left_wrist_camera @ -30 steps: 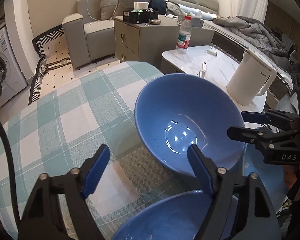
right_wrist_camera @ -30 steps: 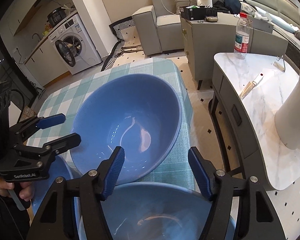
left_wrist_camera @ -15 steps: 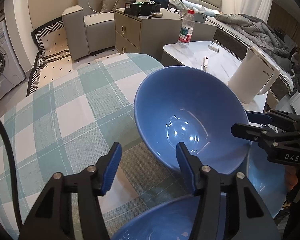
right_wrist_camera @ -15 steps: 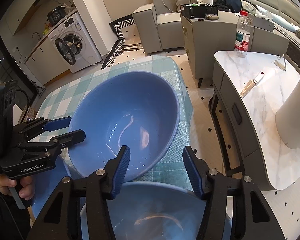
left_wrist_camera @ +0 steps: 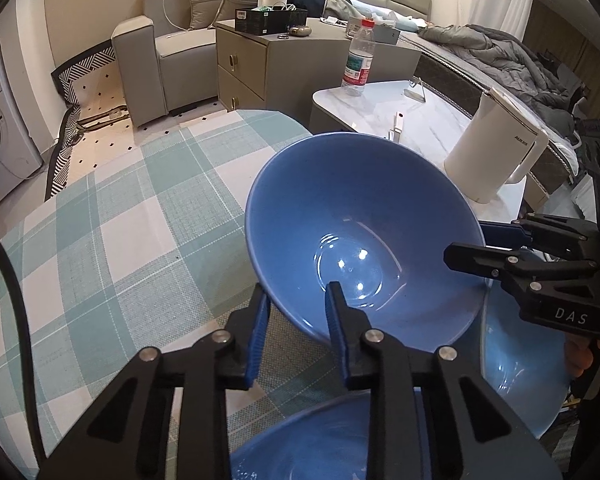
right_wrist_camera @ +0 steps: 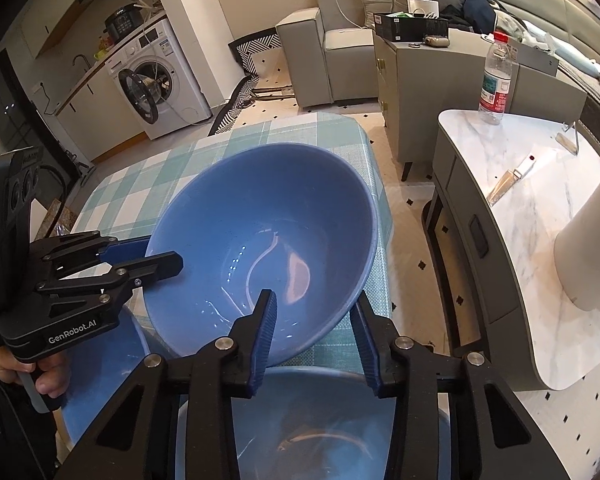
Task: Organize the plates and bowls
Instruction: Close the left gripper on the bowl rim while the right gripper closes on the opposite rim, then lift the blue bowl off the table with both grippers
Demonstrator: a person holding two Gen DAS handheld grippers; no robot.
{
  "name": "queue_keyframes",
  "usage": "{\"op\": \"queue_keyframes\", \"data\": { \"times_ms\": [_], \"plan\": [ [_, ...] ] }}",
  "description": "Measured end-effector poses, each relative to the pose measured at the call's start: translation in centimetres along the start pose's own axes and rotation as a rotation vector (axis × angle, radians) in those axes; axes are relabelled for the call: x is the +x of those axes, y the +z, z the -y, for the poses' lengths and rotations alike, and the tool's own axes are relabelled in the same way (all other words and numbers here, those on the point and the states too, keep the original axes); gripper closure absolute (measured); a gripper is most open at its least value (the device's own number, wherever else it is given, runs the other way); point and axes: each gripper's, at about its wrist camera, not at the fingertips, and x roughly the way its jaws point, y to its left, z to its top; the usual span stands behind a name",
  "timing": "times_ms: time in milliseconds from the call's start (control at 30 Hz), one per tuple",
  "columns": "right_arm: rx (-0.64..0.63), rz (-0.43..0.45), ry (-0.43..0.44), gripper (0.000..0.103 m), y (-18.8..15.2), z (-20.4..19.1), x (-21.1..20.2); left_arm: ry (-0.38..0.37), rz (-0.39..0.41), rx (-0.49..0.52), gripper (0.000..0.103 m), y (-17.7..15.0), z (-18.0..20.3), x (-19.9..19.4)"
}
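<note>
Surface [left_wrist_camera: 112, 216]: checked teal-and-white cloth is carrying everything; a white marble side table with a white kettle [left_wrist_camera: 496, 152] and a water bottle [left_wrist_camera: 358, 62] is standing just beyond it.

Big blue bowl [left_wrist_camera: 360, 232]: glossy and empty, it is sitting tilted near the cloth's far corner, its rim caught from both sides. Two more blue dishes are lying close under the cameras; whether they are bowls or plates is hard to say.

Left tongs [left_wrist_camera: 296, 320]: they have just been closing, and the blue pads are now pinching the bowl's near-left rim, one pad inside, one outside.

Right tongs [right_wrist_camera: 314, 334]: they too have just been closing and are straddling the opposite rim, one pad inside and one under the outer wall; the pads appear to be pressing it.

Meaning for the task: with both grips taken, the bowl is probably about to be lifted, likely for stacking with the others.
</note>
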Motion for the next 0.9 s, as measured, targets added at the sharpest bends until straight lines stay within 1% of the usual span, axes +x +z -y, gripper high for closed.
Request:
{"op": "queue_keyframes", "data": {
  "times_ms": [233,367,567,900],
  "plan": [
    [-0.022,0.01,-0.005,0.063,-0.1,-0.4,-0.2,0.018,0.006,0.012,0.076,-0.1,0.1,-0.1],
    [-0.028,0.023,-0.012,0.063,-0.1,-0.6,-0.6,0.024,0.029,0.018,0.076,0.0,0.2,-0.7],
    [-0.031,0.049,-0.011,0.063,-0.1,-1.1,-1.7,0.029,0.062,0.024,0.076,0.1,0.3,-1.9],
    [-0.049,0.085,-0.018,0.063,-0.2,-2.2,-4.1,0.033,0.092,0.029,0.076,0.0,0.5,-3.5]
  ]
}}
